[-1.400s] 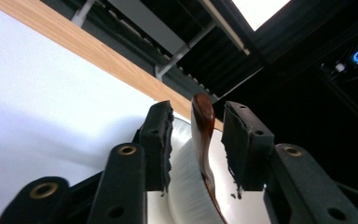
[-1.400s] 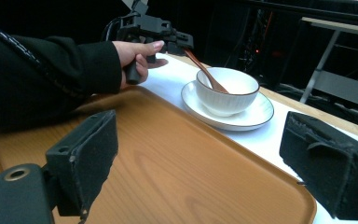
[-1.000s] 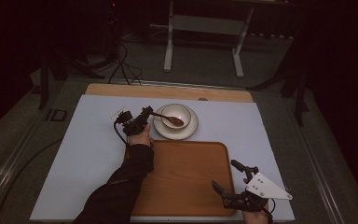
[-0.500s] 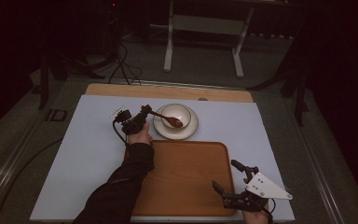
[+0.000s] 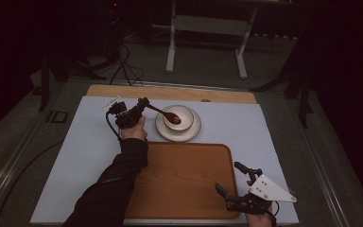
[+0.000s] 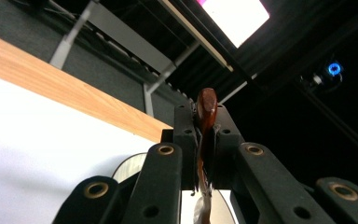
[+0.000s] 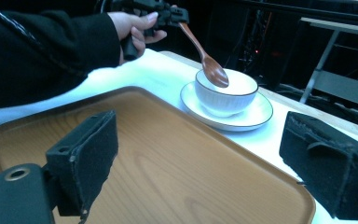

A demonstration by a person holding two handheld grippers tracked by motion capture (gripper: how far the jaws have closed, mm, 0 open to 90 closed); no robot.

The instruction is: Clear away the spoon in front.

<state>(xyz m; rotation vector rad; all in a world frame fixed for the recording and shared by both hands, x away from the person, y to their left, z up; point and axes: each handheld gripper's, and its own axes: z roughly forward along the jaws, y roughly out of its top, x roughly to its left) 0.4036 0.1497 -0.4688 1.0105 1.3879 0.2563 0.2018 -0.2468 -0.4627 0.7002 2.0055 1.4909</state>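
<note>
Inspector: Now, your left gripper [image 5: 142, 106] has its jaws clamped on the handle of the brown spoon [image 5: 167, 115]. From the left gripper view the spoon [image 6: 204, 122] stands edge-on between the two jaws, running straight out ahead of them.

Operator: And where is the far end?

Inspector: Its scoop hangs ahead of and below your jaws, over the white bowl [image 7: 224, 92]. Whether it touches the rim, I cannot tell. That bowl sits on a white plate [image 7: 251, 116].

Operator: My right side?

Inspector: Your right gripper [image 5: 233, 179] has its jaws wide apart and nothing between them. Directly under and ahead of those jaws lies the wooden tray [image 7: 168, 163], with the bowl and plate just beyond its far edge on the white sheet [image 5: 90, 142].
</note>
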